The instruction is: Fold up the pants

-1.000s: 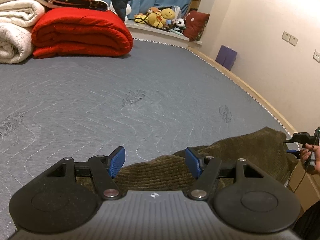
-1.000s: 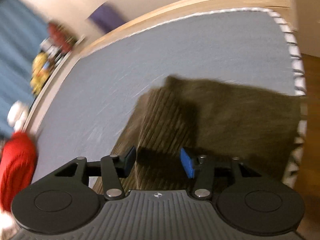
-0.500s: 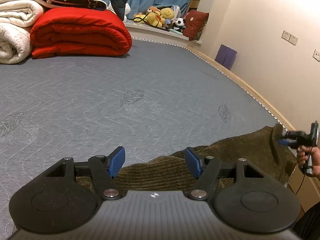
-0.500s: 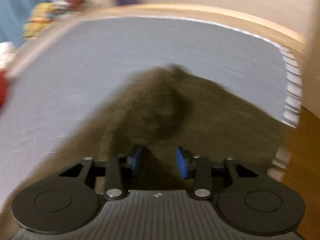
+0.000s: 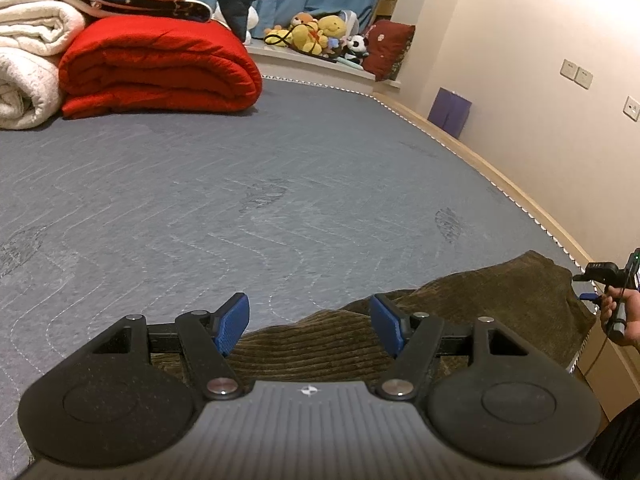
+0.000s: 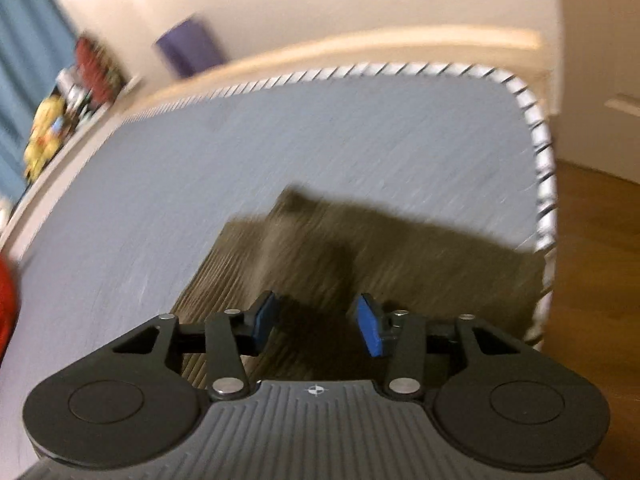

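A grey quilted mattress [image 5: 248,184] fills the room's floor space, edged by a pale wooden frame along a cream wall. The brown corduroy pants [image 5: 460,320] lie folded at the mattress's near right corner. At its far side sit a red quilt [image 5: 160,64], white blankets and plush toys before blue curtains. The left gripper [image 5: 308,326] hangs released over the pants; the right gripper [image 6: 316,324], jaws just reopening, grips nothing.
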A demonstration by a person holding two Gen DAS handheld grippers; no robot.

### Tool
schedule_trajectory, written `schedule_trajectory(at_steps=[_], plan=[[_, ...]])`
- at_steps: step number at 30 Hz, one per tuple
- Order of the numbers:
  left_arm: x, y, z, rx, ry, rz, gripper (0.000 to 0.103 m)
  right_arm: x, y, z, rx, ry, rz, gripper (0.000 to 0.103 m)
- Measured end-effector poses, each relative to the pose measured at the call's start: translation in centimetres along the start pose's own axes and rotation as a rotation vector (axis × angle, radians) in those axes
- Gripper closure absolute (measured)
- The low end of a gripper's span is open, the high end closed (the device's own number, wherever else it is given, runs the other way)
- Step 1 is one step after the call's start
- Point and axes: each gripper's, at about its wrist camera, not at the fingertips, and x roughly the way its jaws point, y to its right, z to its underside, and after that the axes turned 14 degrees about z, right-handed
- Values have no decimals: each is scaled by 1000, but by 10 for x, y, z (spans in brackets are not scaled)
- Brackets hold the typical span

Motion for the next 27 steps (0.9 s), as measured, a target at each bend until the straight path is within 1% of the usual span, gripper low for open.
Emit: schedule_trajectory(at_steps=[1, 4, 6, 8, 11, 13, 15, 18, 20, 21, 22, 24, 25, 27], plan=[[0, 0, 0, 2, -2, -1, 30, 3, 6, -4, 18, -3, -2, 47], [0, 0, 1, 2, -2, -2, 30, 24, 20, -9, 70, -56, -11, 46], [-1, 1, 1, 3, 0, -2, 30, 35, 23, -7, 69, -87, -34, 46], [-1, 0, 1, 2, 1, -3, 30, 39, 12, -2, 4, -84, -48, 45], [1, 1, 2, 0, -4, -8, 30, 35, -13, 8, -154, -16, -33, 45], [2, 1, 2, 3, -9, -10, 30, 31, -26, 12, -214, 6, -69, 45], [2, 1, 3, 6, -15, -10, 30, 31, -37, 17, -262, 1, -120, 45], [4, 2, 2, 12, -20, -11, 30, 31, -51, 27, -318, -20, -164, 44], [4, 2, 2, 13, -17, -9, 30, 29, -57, 29, -340, -22, -173, 44], [4, 3, 1, 13, -16, -7, 30, 26, -58, 28, -337, -23, -170, 49], [5, 3, 0, 14, -14, -3, 30, 24, -57, 25, -321, -25, -172, 64], [6, 5, -1, 19, -13, 6, 30, 14, -49, 15, -252, -16, -174, 80], [7, 7, -1, 21, -14, 11, 30, 6, -42, 9, -207, -3, -180, 85], [10, 12, 0, 30, -23, 27, 30, -8, -30, -1, -153, 28, -163, 89]])
